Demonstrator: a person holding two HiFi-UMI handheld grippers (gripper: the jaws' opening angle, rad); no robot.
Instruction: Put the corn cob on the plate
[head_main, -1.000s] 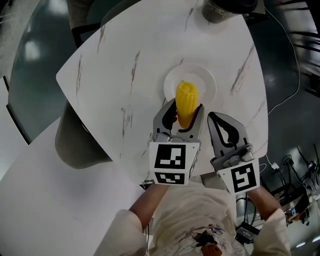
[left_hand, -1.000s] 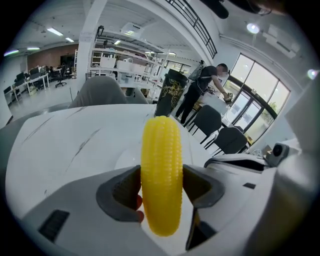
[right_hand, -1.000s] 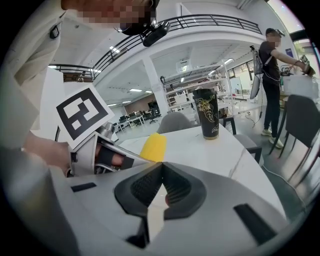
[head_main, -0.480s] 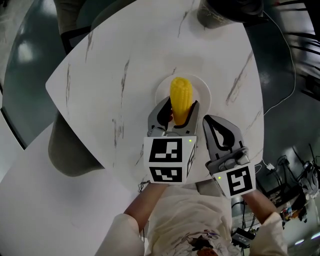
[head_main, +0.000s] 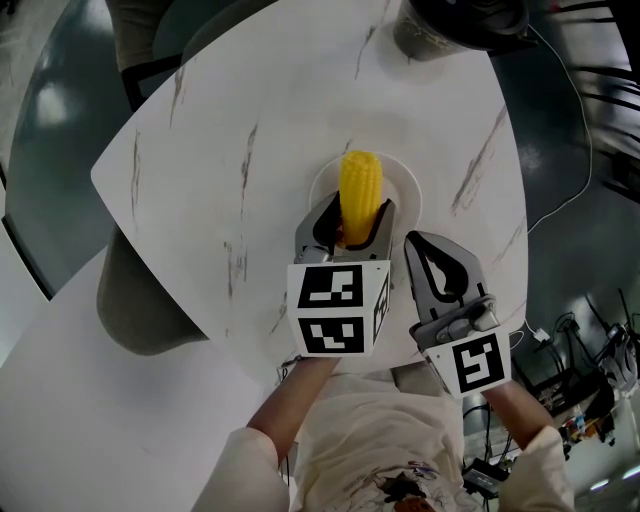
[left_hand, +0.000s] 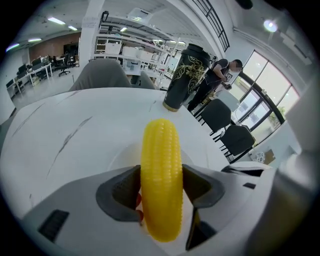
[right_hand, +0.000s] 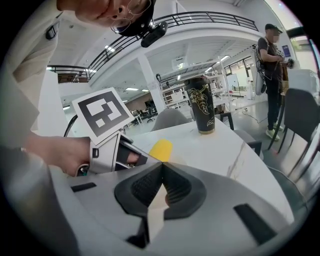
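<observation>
A grey chair (head_main: 140, 300) is tucked in at the left edge of the white marbled desk (head_main: 250, 120). The left tongs (head_main: 355, 215) are closed on the yellow corn cob (head_main: 360, 185). Their two dark pads press its sides at about mid-length, and the cob's far end points away from the person. The cob hangs over the white plate (head_main: 405, 190), which lies towards the near edge of the desk; whether the cob touches the plate cannot be told. Just beside the left tongs, over the near edge of the desk and off the plate, the right tongs (head_main: 438, 262) have their jaws pressed together with nothing between them. A tall dark cup (head_main: 440, 25) with a gold pattern stands at the desk's far right corner.
</observation>
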